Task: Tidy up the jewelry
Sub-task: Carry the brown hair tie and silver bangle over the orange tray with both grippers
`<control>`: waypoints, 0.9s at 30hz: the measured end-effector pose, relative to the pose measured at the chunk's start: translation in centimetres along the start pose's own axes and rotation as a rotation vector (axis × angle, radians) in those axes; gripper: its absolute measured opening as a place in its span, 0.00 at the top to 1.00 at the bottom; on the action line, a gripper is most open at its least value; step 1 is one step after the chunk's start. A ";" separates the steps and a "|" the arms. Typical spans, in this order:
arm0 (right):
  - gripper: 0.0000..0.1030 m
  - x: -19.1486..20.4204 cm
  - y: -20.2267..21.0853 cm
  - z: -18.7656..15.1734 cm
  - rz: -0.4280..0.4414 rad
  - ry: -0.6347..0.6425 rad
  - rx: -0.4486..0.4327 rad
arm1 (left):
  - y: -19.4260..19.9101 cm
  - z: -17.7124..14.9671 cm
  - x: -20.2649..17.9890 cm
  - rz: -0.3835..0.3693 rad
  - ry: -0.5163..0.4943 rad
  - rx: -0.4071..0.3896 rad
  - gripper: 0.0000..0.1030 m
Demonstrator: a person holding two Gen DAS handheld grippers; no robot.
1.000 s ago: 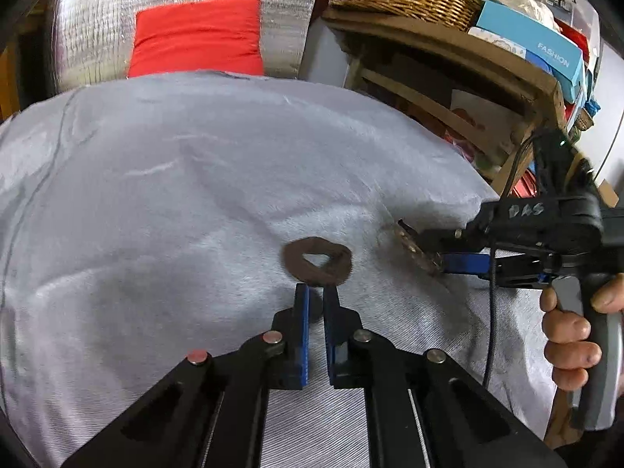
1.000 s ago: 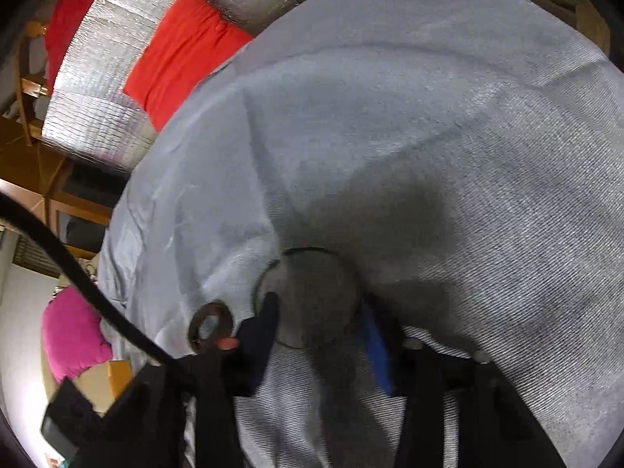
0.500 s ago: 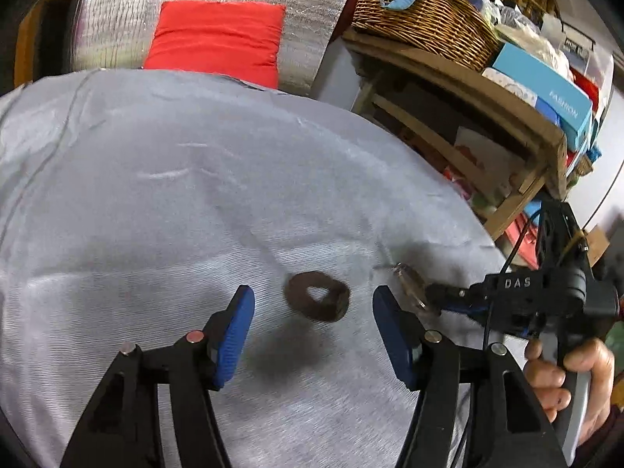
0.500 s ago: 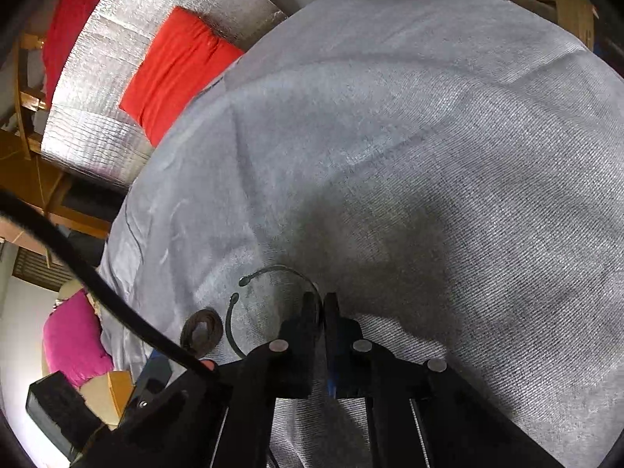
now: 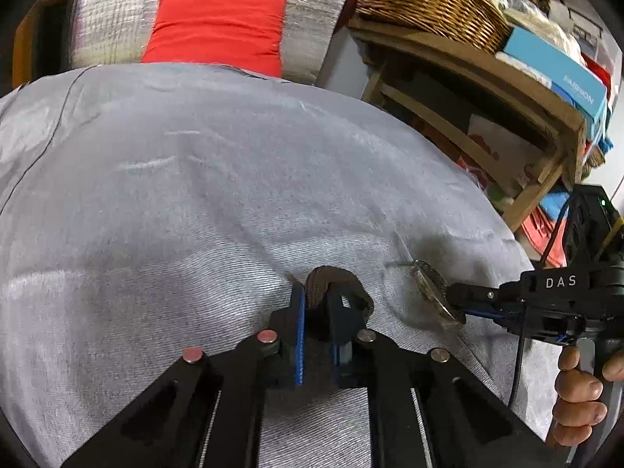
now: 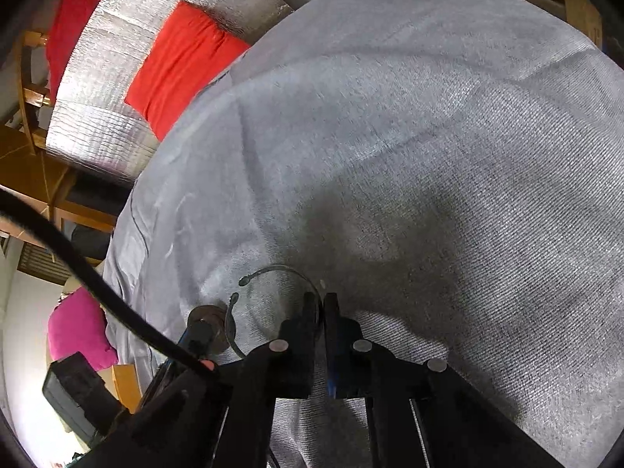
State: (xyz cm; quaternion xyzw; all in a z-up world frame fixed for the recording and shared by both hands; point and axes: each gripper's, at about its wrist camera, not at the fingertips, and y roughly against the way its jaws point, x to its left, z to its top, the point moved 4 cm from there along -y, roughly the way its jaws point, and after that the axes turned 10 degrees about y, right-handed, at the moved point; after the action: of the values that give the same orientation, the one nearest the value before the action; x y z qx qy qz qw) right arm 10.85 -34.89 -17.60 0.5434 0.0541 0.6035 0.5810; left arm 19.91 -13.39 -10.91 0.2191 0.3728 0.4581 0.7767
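A brown ring-shaped bracelet (image 5: 343,284) lies on the grey cloth (image 5: 195,179). My left gripper (image 5: 316,304) is shut on its near-left rim. It also shows in the right wrist view (image 6: 208,318), partly hidden behind the left gripper. A thin open wire bangle (image 6: 273,273) with small ball ends lies on the cloth. My right gripper (image 6: 321,304) is shut on its right side. In the left wrist view the bangle (image 5: 429,288) stands tilted up on edge in the right gripper (image 5: 454,304).
A red cushion (image 5: 216,31) and silver foil padding (image 5: 109,11) lie beyond the cloth's far edge. A wooden shelf (image 5: 468,62) with a wicker basket (image 5: 425,0) and boxes stands at the right. A pink cushion (image 6: 78,335) lies off the cloth's left side.
My left gripper opened wide, then closed on the brown bracelet's rim. My right gripper closed on the wire bangle half a second ago and has tilted it up.
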 end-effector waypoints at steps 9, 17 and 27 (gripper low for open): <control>0.95 2.5 1.1 -0.2 0.075 0.036 -0.051 | 3.8 0.6 1.1 0.031 -0.021 -0.056 0.91; 0.95 7.9 0.3 -1.6 0.134 0.112 -0.061 | 10.1 1.6 5.4 0.147 0.004 -0.162 0.91; 0.95 18.8 -2.4 -6.6 0.170 0.359 -0.052 | 21.6 3.4 15.6 0.318 0.150 -0.338 0.91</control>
State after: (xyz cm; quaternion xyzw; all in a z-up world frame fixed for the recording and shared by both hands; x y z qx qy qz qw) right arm 12.65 -16.05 -10.82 0.4144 0.0949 0.7388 0.5229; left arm 15.45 10.70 0.11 0.1072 0.3082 0.6454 0.6906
